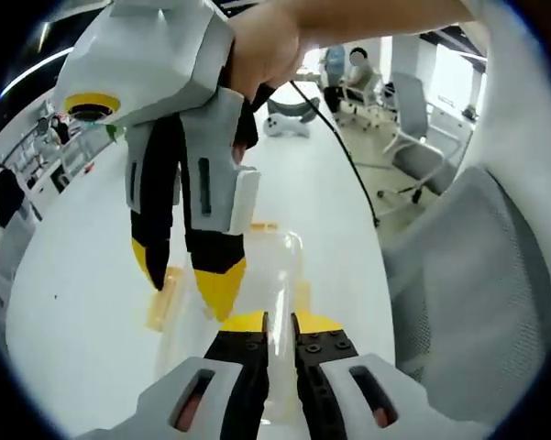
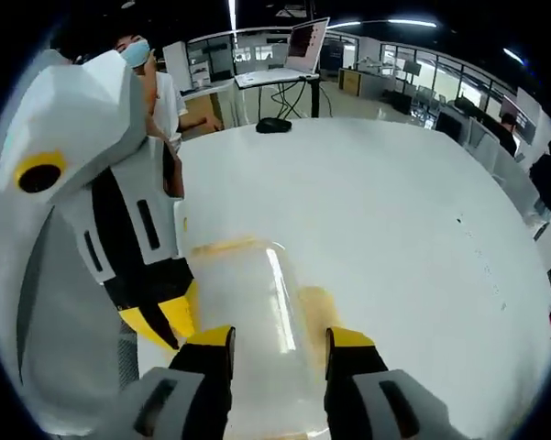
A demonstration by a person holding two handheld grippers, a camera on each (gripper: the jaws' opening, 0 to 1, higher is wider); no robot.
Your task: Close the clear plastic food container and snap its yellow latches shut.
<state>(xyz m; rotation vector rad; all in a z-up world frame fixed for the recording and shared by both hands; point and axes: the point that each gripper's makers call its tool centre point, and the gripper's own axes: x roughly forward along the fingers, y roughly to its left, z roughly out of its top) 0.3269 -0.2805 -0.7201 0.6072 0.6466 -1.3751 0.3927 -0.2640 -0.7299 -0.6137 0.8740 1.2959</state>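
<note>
The clear plastic container (image 1: 268,266) lies on the white table (image 1: 92,275), with pale yellow latches (image 1: 163,295) at its sides. My left gripper (image 1: 281,323) is at its near edge, jaws almost together with the clear rim between them. My right gripper (image 1: 185,280) comes down from above, its yellow tips apart over the container's left part. In the right gripper view the container (image 2: 247,293) lies ahead with a yellow latch (image 2: 222,246) on its far side. My right gripper (image 2: 280,339) stands open above the lid. The left gripper (image 2: 160,325) touches the container's left edge.
A grey mesh office chair (image 1: 477,275) stands close at the table's right edge. A black cable (image 1: 339,147) trails over the table. Seated people and more chairs (image 1: 413,137) are behind. A laptop (image 2: 307,41) and a dark object (image 2: 273,125) sit at the far end.
</note>
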